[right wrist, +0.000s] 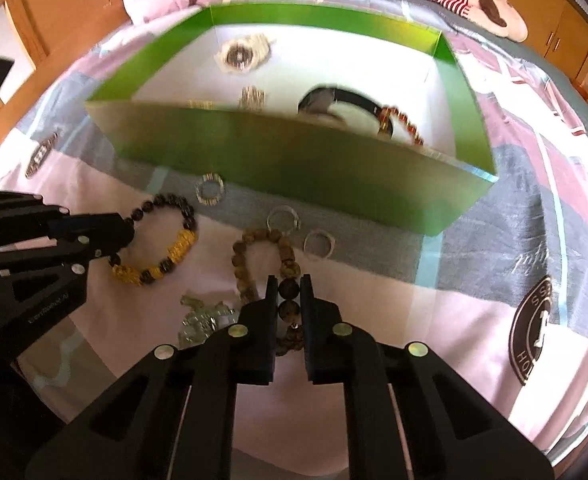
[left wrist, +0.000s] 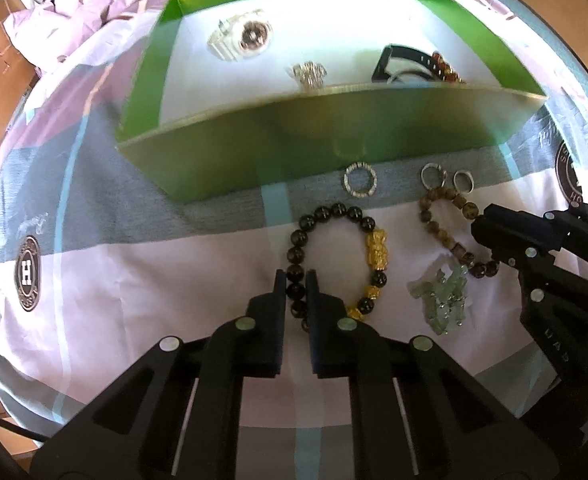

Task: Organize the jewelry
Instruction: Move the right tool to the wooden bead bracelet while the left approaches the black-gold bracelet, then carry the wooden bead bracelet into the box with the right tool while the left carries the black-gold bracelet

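Left wrist, bracelets [left wrist: 334,264] near box wall [left wrist: 294,152]

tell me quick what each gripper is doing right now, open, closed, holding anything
Left gripper: tongs closed on the black and gold bead bracelet.
Right gripper: tongs closed on the brown bead bracelet.

Left gripper [left wrist: 295,280] and right gripper [right wrist: 289,286]: matte black plastic bodies, each with two flat rectangular fingers on angular linkage arms bearing triangular cut-outs. Round pearly-white discs [left wrist: 246,323] cap the joints (four visible per gripper). Thin pale stripes run along the inner arms; small white lettering, illegible, marks one side.
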{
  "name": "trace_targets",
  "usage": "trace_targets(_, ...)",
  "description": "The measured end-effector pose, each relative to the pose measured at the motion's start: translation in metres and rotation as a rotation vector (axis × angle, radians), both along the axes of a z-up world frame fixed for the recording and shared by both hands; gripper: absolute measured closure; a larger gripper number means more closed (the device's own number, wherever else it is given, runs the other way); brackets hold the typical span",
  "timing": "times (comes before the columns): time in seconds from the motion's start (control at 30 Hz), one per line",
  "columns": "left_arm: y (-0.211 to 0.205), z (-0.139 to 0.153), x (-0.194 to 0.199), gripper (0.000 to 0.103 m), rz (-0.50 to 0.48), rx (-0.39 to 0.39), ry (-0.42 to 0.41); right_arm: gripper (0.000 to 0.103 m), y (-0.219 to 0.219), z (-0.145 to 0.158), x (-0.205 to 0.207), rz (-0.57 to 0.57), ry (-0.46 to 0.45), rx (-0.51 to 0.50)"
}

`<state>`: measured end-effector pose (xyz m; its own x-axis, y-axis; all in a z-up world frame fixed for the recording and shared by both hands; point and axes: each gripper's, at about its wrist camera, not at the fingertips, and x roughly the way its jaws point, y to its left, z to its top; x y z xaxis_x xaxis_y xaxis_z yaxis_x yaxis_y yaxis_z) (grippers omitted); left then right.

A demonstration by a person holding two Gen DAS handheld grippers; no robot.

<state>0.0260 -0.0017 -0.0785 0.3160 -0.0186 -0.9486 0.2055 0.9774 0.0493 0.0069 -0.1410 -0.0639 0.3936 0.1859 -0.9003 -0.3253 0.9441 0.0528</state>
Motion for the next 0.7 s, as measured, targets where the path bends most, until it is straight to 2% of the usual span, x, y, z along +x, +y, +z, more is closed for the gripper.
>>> trace_targets(0.2, 0.006, 0.026, -0.004, 0.093, 0.001, -0.060, -0.045, 0.092, -0.009, 0.026, -0.001, -0.015, -0.074, 0.077)
trace_targets(0.43, 0.031, 0.055, -0.003, 0.093, 0.044, -0.176, -0.077, 0.092, -0.026, 0.050, 0.001, -0.041, -0.132, 0.147)
trace_targets(0.7, 0.047, 0.060, 0.002, 0.093, 0.087, -0.180, -0.095, 0.092, -0.030, 0.047, 0.001, -0.053, -0.125, 0.147)
